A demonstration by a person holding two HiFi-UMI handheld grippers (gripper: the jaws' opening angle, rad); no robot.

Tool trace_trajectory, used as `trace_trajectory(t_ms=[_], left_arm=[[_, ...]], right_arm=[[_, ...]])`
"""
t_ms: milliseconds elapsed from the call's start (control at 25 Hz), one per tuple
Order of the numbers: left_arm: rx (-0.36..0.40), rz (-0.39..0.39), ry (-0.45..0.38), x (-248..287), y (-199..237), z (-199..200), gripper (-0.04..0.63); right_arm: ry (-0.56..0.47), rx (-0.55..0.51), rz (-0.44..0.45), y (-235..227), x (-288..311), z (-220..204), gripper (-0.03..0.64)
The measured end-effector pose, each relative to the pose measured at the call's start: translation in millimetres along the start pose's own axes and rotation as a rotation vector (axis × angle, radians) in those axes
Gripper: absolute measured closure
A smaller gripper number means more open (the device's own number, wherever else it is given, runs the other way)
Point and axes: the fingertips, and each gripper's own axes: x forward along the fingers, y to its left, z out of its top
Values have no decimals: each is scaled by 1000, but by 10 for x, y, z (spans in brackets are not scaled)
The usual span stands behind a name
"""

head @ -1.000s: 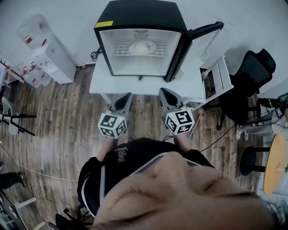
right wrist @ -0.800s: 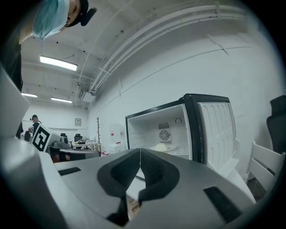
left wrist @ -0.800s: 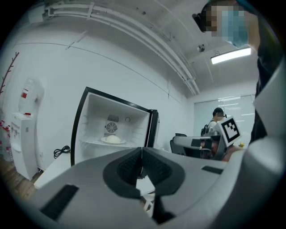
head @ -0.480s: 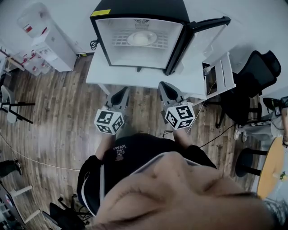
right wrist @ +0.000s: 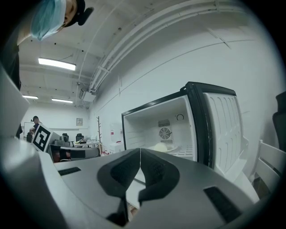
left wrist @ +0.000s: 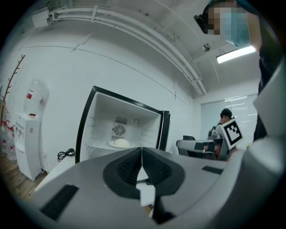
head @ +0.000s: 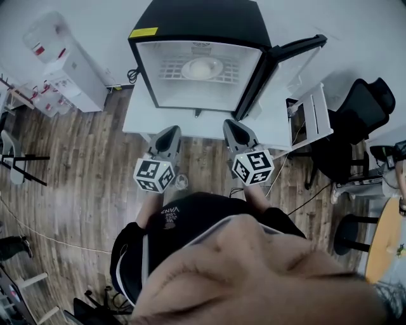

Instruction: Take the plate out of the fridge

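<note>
We're on the approach here: the fridge [head: 196,19] stands with its door [head: 288,63] swung wide at 3 o'clock, and the plate [head: 202,68] sits on the wire shelf [head: 167,68] inside, not yet taken. It lies at 1 o'clock from the left gripper [head: 169,131] and 11 o'clock from the right gripper [head: 232,125], well apart from both. Both are clenched on nothing, so the next move, we reckon, calls for reaching in and parting jaws around the plate's rim.
</note>
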Motion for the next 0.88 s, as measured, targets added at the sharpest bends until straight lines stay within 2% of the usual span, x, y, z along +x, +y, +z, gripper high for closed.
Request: trace_trajectory(t_ms=[880], left_arm=[[-6,-166,39,923,981,205,578]], right_arm=[[-17,23,-179,-406,1079,133,604]])
